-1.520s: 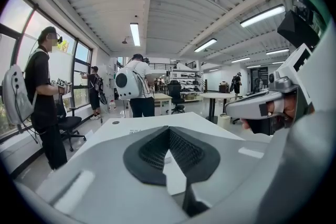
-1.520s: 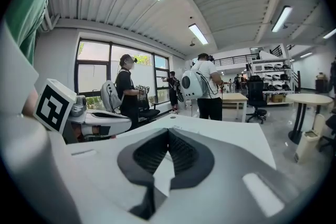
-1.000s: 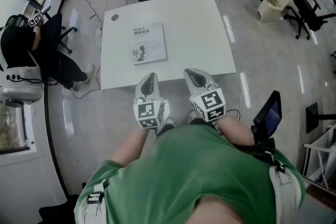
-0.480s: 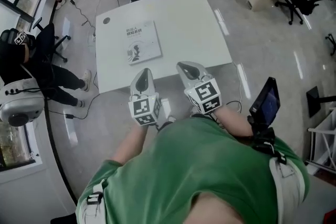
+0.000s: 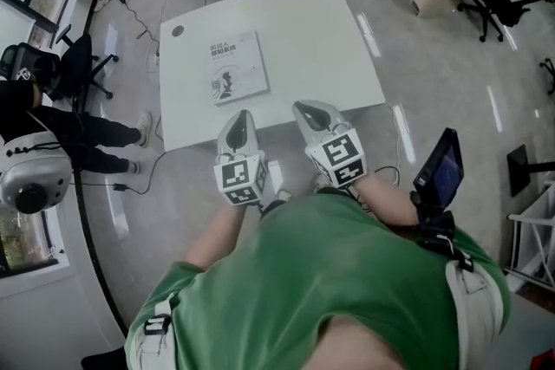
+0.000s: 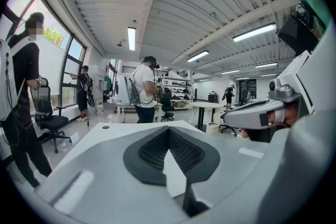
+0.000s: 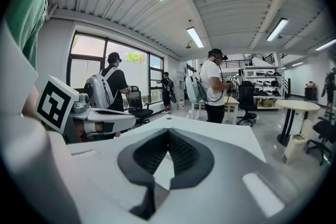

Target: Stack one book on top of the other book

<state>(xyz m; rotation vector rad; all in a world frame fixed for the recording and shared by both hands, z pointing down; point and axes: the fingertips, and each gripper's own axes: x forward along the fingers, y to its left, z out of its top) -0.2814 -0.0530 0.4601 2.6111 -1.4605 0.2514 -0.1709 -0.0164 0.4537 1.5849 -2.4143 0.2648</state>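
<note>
Hovering over near tabletop (image 5: 316,35) edge: left gripper (image 5: 242,117), right gripper (image 5: 313,109), fingers (image 6: 151,150) pressed together, empty; white book (image 5: 236,68) flat, far left.

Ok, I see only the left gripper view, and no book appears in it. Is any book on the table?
Observer: Yes. The head view shows one book lying flat on the white table, ahead of the left claw.
Operator: Only one book?
Observer: Only one cover shows from above; I cannot tell if another lies beneath.
Operator: Is the right claw holding something?
Observer: No. Its own view shows the right claw shut, nothing between.
</note>
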